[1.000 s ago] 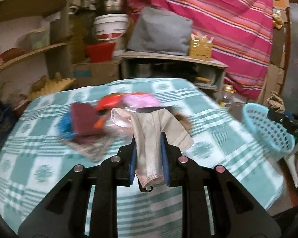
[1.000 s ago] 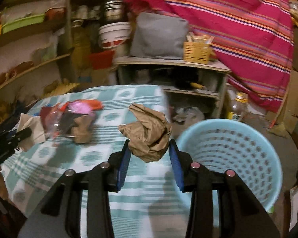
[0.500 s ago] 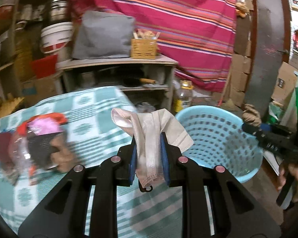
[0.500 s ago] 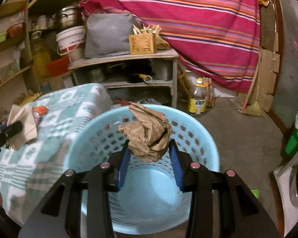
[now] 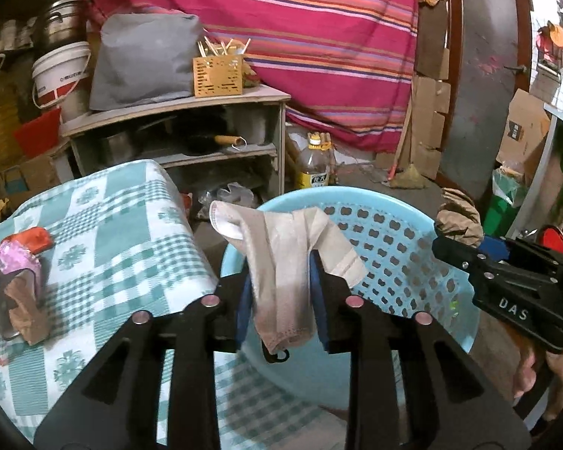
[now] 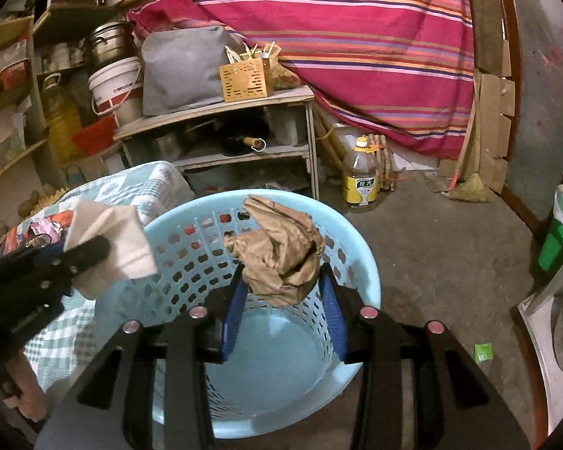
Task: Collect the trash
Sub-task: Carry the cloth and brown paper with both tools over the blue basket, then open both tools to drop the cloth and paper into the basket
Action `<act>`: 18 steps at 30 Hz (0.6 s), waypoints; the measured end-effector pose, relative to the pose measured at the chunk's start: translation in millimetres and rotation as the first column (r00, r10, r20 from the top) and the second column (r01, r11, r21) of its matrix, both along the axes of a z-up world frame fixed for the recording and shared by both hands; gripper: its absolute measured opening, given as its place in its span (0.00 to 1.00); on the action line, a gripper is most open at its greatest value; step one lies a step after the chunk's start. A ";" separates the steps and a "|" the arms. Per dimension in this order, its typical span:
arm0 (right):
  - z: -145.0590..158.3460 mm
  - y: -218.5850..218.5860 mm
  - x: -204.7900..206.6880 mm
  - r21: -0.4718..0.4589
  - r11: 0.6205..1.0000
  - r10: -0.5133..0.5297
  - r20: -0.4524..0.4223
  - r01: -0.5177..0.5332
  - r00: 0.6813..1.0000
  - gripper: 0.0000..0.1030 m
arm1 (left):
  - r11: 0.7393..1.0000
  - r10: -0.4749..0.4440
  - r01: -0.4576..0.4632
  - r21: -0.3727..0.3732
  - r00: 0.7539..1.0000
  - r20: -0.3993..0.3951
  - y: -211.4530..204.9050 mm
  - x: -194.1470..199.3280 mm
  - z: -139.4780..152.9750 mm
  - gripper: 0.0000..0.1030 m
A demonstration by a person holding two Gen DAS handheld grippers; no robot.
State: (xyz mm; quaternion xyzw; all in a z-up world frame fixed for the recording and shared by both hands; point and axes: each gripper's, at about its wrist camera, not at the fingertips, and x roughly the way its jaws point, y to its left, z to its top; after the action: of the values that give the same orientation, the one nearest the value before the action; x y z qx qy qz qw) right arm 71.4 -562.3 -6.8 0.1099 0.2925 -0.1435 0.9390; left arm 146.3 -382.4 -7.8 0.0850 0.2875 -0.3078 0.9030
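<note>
A beige cloth (image 5: pixel 281 273) is clamped between the blue pads (image 5: pixel 244 305) of the left gripper (image 5: pixel 281 292), its hem hanging below them and its folded top flopping over and past the fingertips. It is held above the near left rim of the blue basket (image 5: pixel 390 247), just off the edge of the checked tablecloth (image 5: pixel 124 240). A crumpled brown paper (image 6: pixel 281 251) is pinched between the pads of the right gripper (image 6: pixel 283 296), bulging above and ahead of the fingertips; it is held over the open mouth of the basket (image 6: pixel 360 247), whose floor is seen beneath it. From the left wrist view the right gripper (image 5: pixel 459 238) is seen at the basket's right rim with the paper (image 5: pixel 459 217) at its tip. Left on the tablecloth, a small heap of wrappers (image 5: pixel 15 262) is seen, well apart from both grippers. Beyond the basket, an oil bottle (image 6: pixel 361 180) stands on the floor beside a wooden shelf (image 6: pixel 221 112), with a striped cloth (image 6: pixel 356 37) hung behind.
</note>
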 end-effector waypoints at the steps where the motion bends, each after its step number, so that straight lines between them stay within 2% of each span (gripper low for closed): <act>1: -0.3 -0.2 0.1 0.003 1.000 0.001 0.000 -0.001 1.000 0.38 | 1.000 0.001 -0.001 0.002 1.000 0.004 -1.5 0.1 -0.8 0.33; 6: -4.0 1.0 4.0 0.002 1.000 0.006 -0.016 -0.006 1.000 0.38 | 1.000 0.014 -0.014 0.004 1.000 0.011 0.7 2.9 1.0 0.54; 9: -4.6 3.2 5.8 0.004 1.000 0.000 -0.021 0.000 1.000 0.38 | 0.999 0.038 -0.039 0.007 0.999 0.035 8.9 2.8 4.8 0.62; 12: -2.5 6.8 8.8 0.003 1.000 -0.007 -0.021 0.007 1.000 0.39 | 0.997 0.081 -0.081 0.004 0.995 0.057 25.8 3.0 9.5 0.78; 13: -1.2 9.3 10.2 -0.003 1.000 -0.013 -0.020 0.013 1.000 0.39 | 0.995 0.100 -0.101 0.001 0.993 0.067 36.2 3.2 11.1 0.80; 14: -0.6 10.5 11.1 -0.004 1.000 -0.016 -0.021 0.016 1.000 0.46 | 0.994 0.110 -0.110 0.002 0.992 0.070 42.5 4.2 12.3 0.81; 15: 0.3 12.8 12.4 -0.003 1.000 -0.021 -0.021 0.021 1.000 0.61 | 0.992 0.126 -0.126 0.004 0.989 0.073 53.2 5.2 13.5 0.84; 17: 3.9 20.3 14.6 -0.014 0.999 -0.035 -0.011 0.035 0.999 0.70 | 0.988 0.152 -0.153 0.005 0.985 0.081 70.6 6.0 15.6 0.88; 18: 5.3 22.5 15.7 -0.017 0.999 -0.034 -0.009 0.034 0.999 0.70 | 0.986 0.165 -0.166 0.005 0.983 0.086 79.9 6.3 16.7 0.91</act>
State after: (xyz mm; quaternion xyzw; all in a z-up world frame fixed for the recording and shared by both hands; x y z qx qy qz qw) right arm 87.1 -539.8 -1.5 0.1061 0.2935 -0.1625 0.9361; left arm 152.6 -302.5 9.0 0.0794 0.2569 -0.2259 0.9363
